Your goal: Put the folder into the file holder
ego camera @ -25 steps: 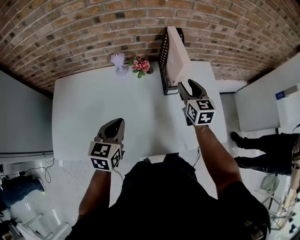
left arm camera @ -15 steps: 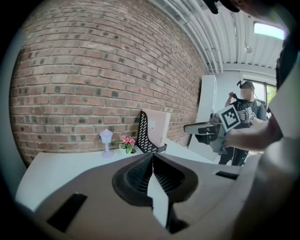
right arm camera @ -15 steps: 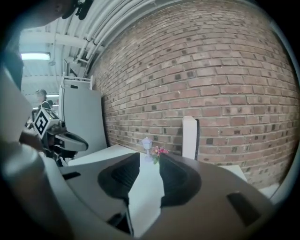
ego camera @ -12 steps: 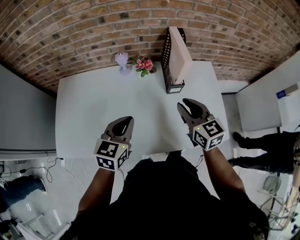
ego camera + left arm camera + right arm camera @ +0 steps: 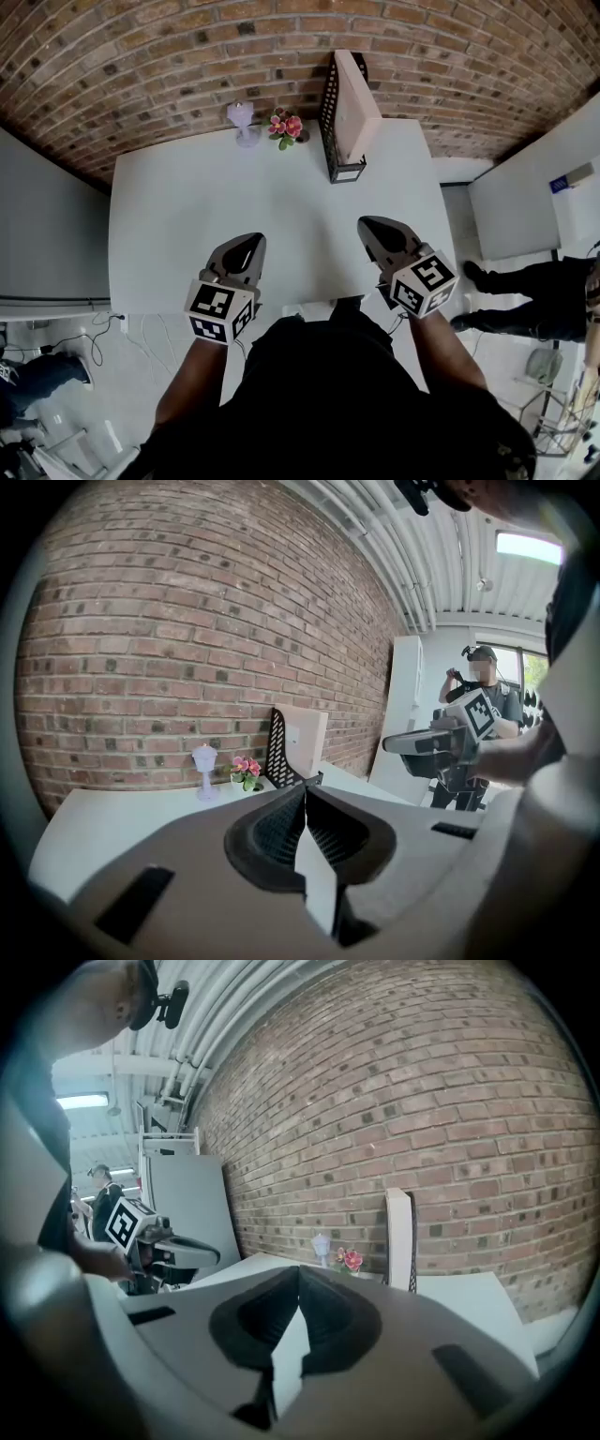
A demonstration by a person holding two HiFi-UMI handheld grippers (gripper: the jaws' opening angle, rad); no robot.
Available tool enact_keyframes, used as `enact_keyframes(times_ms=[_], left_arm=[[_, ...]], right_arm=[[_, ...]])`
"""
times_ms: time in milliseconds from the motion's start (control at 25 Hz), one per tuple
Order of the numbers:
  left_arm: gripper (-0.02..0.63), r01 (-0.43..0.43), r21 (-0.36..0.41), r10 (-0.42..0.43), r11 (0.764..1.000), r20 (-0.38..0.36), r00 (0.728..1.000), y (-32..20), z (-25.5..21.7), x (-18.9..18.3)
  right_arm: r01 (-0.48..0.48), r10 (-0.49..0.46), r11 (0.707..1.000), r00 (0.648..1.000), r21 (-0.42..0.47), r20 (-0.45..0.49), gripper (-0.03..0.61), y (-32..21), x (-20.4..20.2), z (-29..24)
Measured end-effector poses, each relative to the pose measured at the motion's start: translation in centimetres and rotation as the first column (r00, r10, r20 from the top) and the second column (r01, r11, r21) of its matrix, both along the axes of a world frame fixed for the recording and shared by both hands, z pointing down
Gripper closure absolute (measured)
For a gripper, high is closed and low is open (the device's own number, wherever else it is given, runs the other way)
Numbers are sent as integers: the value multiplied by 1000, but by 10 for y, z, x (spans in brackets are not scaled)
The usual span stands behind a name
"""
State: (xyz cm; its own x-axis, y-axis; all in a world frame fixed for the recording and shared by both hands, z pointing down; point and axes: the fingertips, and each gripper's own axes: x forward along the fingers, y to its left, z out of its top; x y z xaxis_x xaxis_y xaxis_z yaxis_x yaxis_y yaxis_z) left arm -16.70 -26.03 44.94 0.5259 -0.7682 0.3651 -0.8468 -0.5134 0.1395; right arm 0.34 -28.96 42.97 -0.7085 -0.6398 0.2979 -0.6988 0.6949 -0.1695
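Folder [image 5: 357,98] stands in the file holder [image 5: 328,120] at the tabletop's [image 5: 187,202] far edge, seemingly done, so left gripper [image 5: 248,241] and right gripper [image 5: 368,225] hang at the near edge, jaws together and empty, the right's just closed

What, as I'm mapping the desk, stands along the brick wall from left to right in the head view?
lamp → flowers → file holder, with the folder standing in it
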Motion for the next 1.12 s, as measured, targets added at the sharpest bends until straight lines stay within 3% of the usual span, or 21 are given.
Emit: enact_keyframes(times_ms=[280,1120], left_arm=[[607,-6,10,6,1000,9,1000,0,-3,0],[607,-16,1,15,1000,17,1000,-4,0,0]], right_arm=[[2,-2,1000,999,0,-35,575,10,1,7],[6,-6,1000,1000,-30,-21,575,10,-2,17]])
